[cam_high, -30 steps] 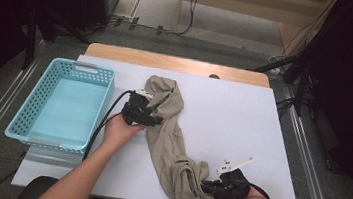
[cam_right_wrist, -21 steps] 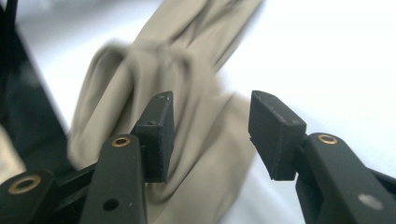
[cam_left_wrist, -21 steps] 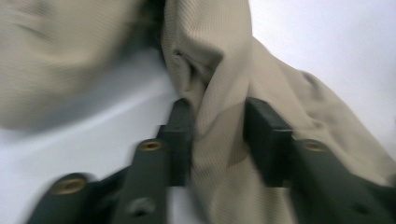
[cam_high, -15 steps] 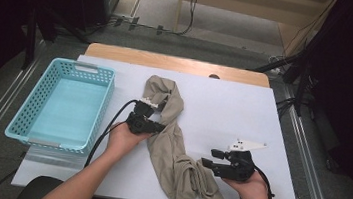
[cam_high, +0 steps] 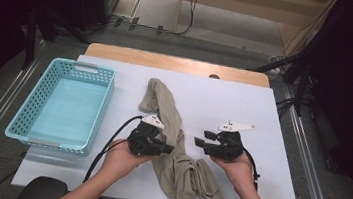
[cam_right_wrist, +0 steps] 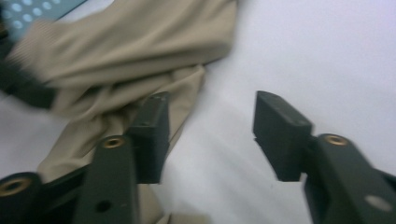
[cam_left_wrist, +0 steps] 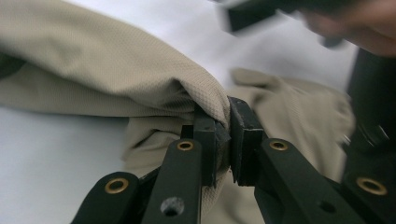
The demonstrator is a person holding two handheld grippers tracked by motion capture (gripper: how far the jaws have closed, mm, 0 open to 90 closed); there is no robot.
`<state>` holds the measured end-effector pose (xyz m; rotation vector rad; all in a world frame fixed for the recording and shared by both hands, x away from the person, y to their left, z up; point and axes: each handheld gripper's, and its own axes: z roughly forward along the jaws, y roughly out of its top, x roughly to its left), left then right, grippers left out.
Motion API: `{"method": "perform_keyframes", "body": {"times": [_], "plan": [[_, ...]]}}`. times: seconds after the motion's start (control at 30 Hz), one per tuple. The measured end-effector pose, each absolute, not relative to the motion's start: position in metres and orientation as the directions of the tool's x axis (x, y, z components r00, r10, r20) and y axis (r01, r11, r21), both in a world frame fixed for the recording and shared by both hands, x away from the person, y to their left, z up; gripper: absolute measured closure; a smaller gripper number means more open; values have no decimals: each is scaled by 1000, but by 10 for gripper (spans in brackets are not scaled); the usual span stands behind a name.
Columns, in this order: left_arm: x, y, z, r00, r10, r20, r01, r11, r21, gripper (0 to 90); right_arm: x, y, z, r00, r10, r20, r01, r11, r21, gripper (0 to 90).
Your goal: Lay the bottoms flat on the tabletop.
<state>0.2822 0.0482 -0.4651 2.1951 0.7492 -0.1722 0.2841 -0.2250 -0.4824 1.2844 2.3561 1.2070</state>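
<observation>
The left claw [cam_left_wrist: 223, 140] pinches a fold of the soft, limp cloth [cam_high: 174, 144] near the tabletop's front edge; the right claw [cam_right_wrist: 210, 135], its jaws just closing, stands open beside it.

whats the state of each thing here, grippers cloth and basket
left gripper: jaws shut on a fold of the cloth
right gripper: jaws open, just been closing a little, nothing between them, beside the cloth
beige cloth: crumpled in a long strip on the table, pinched mid-length
blue basket: upright, empty
white table: bears cloth and basket
</observation>
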Motion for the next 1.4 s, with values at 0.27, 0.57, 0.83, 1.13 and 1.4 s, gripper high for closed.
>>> {"method": "perform_keyframes", "body": {"times": [0.27, 0.57, 0.83, 1.13, 1.4], "plan": [[279, 65, -460, 818, 472, -328, 554, -497, 668, 452, 298, -206, -495, -649, 744, 162, 560, 322, 763, 513], [290, 87, -454, 794, 532, -294, 559, -447, 698, 406, 317, -187, -498, -678, 699, 226, 602, 353, 716, 262], [300, 99, -455, 773, 563, -292, 568, -410, 714, 393, 334, -172, -500, -660, 720, 213, 602, 337, 724, 433], [322, 102, -465, 735, 607, -301, 597, -370, 712, 343, 361, -146, -508, -597, 778, 196, 635, 309, 708, 484], [331, 102, -471, 723, 622, -301, 613, -376, 695, 345, 367, -161, -509, -611, 767, 194, 648, 345, 679, 817]]}}
